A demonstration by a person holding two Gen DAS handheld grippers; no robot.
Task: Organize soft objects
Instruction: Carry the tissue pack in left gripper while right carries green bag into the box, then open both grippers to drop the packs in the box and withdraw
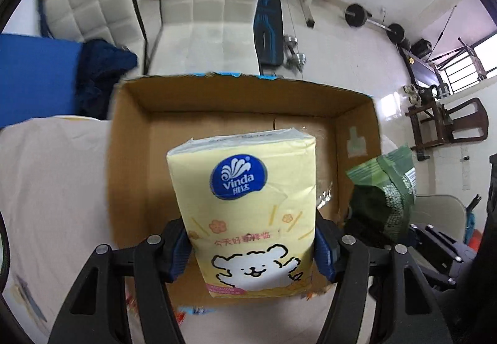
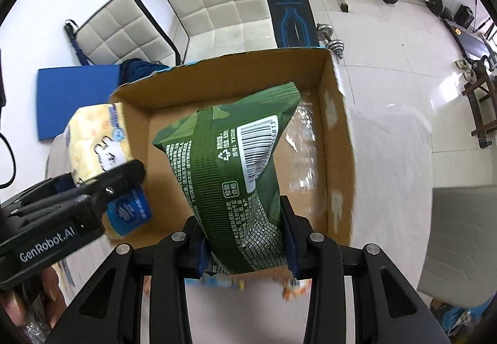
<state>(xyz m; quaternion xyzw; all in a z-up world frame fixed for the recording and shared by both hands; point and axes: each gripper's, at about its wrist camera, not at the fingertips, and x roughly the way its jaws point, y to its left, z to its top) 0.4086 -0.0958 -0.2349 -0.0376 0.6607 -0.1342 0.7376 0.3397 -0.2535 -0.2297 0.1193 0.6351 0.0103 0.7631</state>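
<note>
My left gripper (image 1: 251, 247) is shut on a yellow Vinda tissue pack (image 1: 248, 204) and holds it upright over the near edge of an open cardboard box (image 1: 248, 95). My right gripper (image 2: 245, 247) is shut on a green snack bag (image 2: 230, 164) and holds it above the same box (image 2: 338, 133). The green bag shows at the right in the left wrist view (image 1: 385, 188). The tissue pack (image 2: 93, 136) and the left gripper (image 2: 115, 182) show at the left in the right wrist view. Clear plastic film (image 2: 301, 142) lies on the box floor.
The box stands on a white table (image 1: 52, 188). Two white padded chairs (image 1: 211, 2) stand behind it, with a blue mat (image 1: 34, 77) and dark blue cloth (image 1: 102, 67) to the left. Gym weights (image 1: 354, 15) and a bench (image 2: 289, 11) are on the floor beyond.
</note>
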